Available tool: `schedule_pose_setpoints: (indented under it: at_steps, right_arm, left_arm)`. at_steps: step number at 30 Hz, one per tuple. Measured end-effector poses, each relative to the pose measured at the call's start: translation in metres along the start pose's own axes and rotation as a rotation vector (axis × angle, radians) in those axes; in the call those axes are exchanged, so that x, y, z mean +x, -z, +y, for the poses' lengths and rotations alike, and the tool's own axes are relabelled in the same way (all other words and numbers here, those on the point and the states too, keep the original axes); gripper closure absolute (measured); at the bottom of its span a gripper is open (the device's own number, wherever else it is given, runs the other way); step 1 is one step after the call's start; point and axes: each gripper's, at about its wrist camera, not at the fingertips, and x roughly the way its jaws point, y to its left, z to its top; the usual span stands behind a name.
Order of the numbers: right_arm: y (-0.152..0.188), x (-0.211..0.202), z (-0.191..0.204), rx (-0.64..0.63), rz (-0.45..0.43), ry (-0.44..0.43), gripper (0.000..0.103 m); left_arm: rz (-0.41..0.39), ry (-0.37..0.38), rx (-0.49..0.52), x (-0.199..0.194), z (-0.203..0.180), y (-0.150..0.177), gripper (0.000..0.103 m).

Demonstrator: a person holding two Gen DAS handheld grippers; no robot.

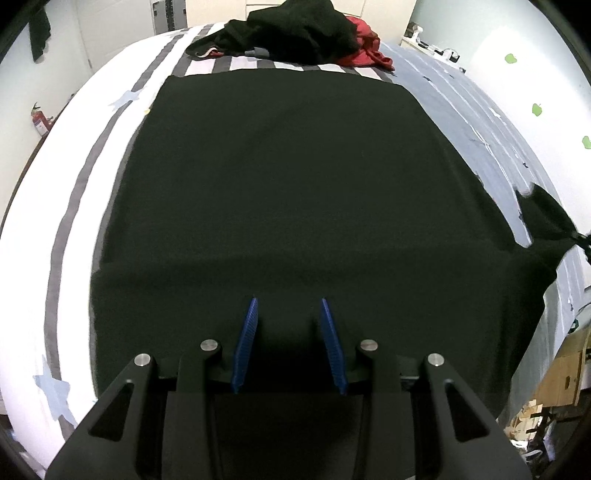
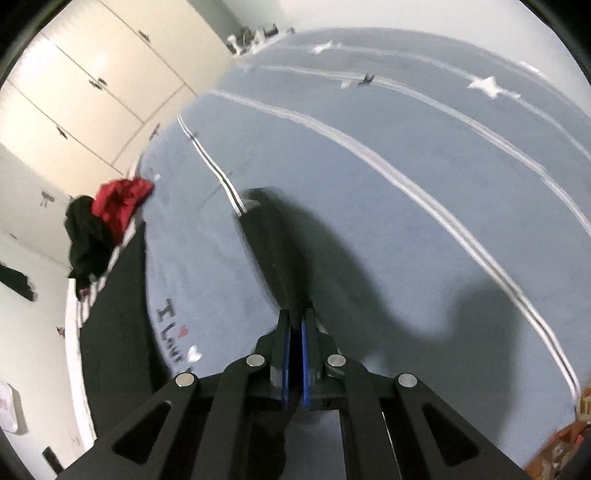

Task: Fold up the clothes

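Observation:
A black shirt [image 1: 280, 166] lies spread flat on the bed and fills most of the left wrist view. My left gripper [image 1: 289, 300] hovers over its near edge with the blue pads [image 1: 247, 339] plainly apart; only dark cloth shows behind the gap and nothing looks pinched. At the right, the shirt's sleeve [image 1: 543, 218] is drawn out to a point. In the right wrist view my right gripper [image 2: 295, 312] is shut on that sleeve [image 2: 273, 251], which stretches away from the pads above the blue-grey cover. The shirt's body [image 2: 114, 314] shows at the left.
A heap of black clothes [image 1: 295, 29] and a red garment [image 1: 365, 44] sits at the far end of the bed [image 1: 74, 166]. White wardrobe doors [image 2: 92, 85] stand beyond. Cardboard boxes [image 1: 561, 369] are on the floor at the right.

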Motion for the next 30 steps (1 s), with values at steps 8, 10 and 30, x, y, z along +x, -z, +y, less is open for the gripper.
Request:
schedule_pose_setpoints:
  at_steps: [8, 10, 30]
  right_arm:
    - [0.042, -0.065, 0.117, -0.233, -0.051, -0.157, 0.099]
    - [0.058, -0.061, 0.170, -0.338, -0.024, -0.218, 0.099]
    - [0.308, 0.049, 0.418, -0.841, 0.481, -0.468, 0.053]
  left_arm:
    - [-0.015, -0.002, -0.047, -0.027, 0.045, 0.010, 0.071]
    - [-0.023, -0.006, -0.067, -0.036, 0.060, 0.014, 0.071]
    - [0.008, -0.004, -0.240, -0.066, 0.147, 0.055, 0.058]
